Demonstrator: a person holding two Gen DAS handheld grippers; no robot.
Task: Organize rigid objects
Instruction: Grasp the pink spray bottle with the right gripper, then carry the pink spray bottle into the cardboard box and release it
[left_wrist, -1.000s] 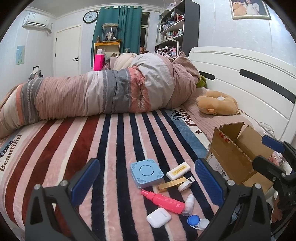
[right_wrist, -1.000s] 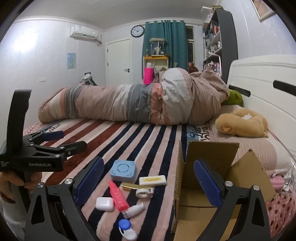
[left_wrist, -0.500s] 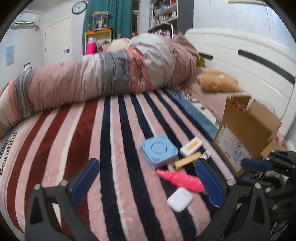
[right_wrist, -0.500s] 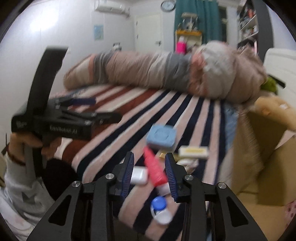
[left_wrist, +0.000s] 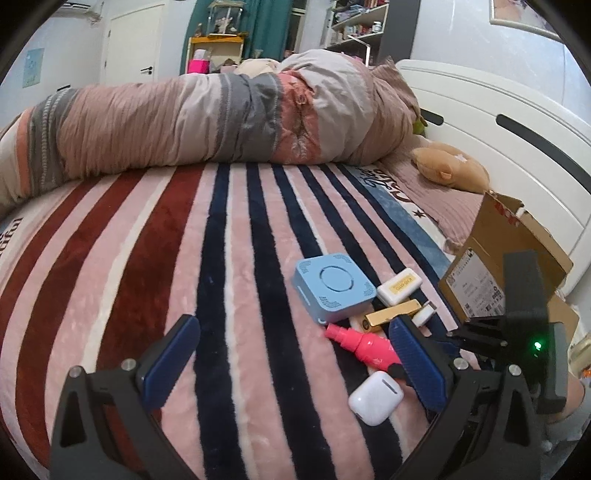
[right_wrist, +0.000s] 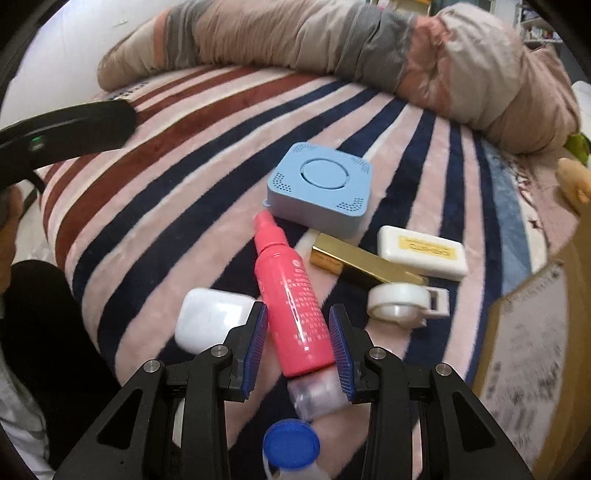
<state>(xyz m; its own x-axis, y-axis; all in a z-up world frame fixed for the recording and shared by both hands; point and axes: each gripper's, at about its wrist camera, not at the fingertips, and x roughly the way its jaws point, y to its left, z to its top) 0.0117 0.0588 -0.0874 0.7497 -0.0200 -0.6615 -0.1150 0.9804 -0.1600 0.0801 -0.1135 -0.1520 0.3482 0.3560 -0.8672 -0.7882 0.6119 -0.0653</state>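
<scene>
Pink bottle (right_wrist: 295, 295), lying on the striped blanket (right_wrist: 155, 206) among small items left of a cardboard box (right_wrist: 532, 332), is straddled, not yet clamped, by the right gripper (right_wrist: 298, 338). Closing could nudge the white case (right_wrist: 210, 317) or roll the bottle away.

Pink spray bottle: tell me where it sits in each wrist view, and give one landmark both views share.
Left wrist view: the pink spray bottle lies low and right of centre, its base hidden behind the left gripper's right finger.
Right wrist view: it lies in the lower centre, nozzle pointing up the picture, between the fingers of the right gripper.
Shared landmark: the blue square box, just beyond the nozzle in both.
</scene>
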